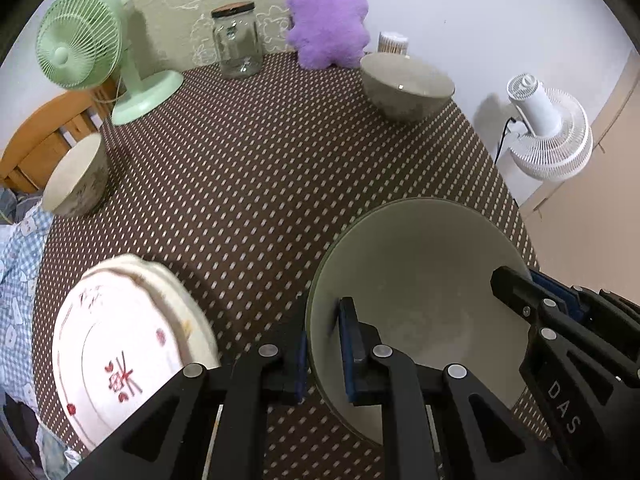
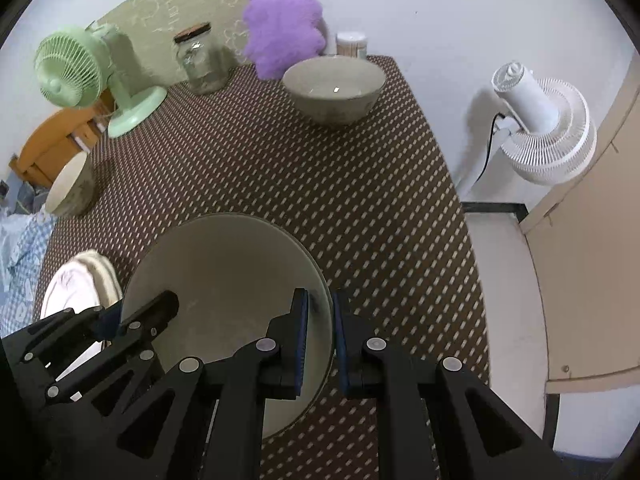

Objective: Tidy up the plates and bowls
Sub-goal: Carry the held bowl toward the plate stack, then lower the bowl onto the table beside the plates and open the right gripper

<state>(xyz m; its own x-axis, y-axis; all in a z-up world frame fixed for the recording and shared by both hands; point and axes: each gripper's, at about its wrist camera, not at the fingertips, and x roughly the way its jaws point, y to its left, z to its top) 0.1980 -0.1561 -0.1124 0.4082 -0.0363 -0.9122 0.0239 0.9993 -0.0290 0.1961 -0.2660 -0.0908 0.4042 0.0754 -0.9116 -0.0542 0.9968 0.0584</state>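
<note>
A green fan (image 1: pixel 80 46), glass jar (image 1: pixel 237 42) (seemingly empty), purple plush (image 1: pixel 328 20), white fan (image 1: pixel 550 132).

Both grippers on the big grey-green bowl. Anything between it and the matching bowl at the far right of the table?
Nothing visible. Both the left gripper and right gripper clamp the held bowl's rim; only bare dotted tablecloth lies between it and the far bowl. The purple plush sits behind that bowl.

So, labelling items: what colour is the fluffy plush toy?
Purple plush toy, clearest in the left wrist view.

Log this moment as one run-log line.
phase: carrying | left gripper: shut on large bowl rim | right gripper: shut on opposite rim | ahead: second grey bowl | plates: stacked at left
</note>
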